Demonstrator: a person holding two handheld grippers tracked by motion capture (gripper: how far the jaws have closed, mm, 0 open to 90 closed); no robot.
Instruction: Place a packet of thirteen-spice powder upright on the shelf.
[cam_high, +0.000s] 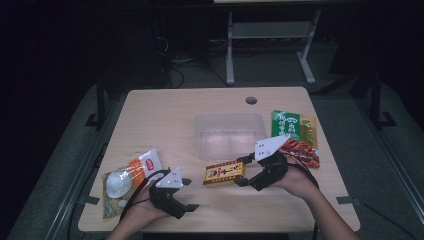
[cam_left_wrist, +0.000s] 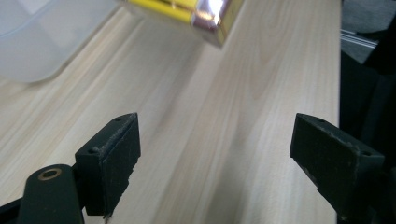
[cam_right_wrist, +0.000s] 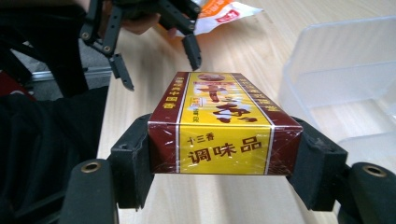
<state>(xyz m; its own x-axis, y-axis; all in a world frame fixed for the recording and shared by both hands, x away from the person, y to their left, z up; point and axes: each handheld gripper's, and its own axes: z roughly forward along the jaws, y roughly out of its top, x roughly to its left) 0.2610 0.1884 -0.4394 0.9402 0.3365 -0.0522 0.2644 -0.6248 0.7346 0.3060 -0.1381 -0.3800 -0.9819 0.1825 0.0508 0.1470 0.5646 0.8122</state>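
Observation:
A yellow and dark red seasoning box (cam_right_wrist: 224, 123) sits between the jaws of my right gripper (cam_right_wrist: 224, 165), which is shut on its near end. In the high view the box (cam_high: 225, 173) is near the table's front, just in front of the clear plastic container (cam_high: 229, 135), with my right gripper (cam_high: 246, 172) at its right end. My left gripper (cam_high: 189, 194) stands open to the left of the box, nothing between its jaws. In the left gripper view a corner of the box (cam_left_wrist: 196, 14) shows ahead of that open left gripper (cam_left_wrist: 215, 154).
A white and orange snack bag (cam_high: 127, 177) lies at the front left. A green packet (cam_high: 292, 125) and a red packet (cam_high: 300, 151) lie at the right, behind my right hand. The wooden table (cam_high: 165, 120) has a round hole (cam_high: 251, 100) at the back.

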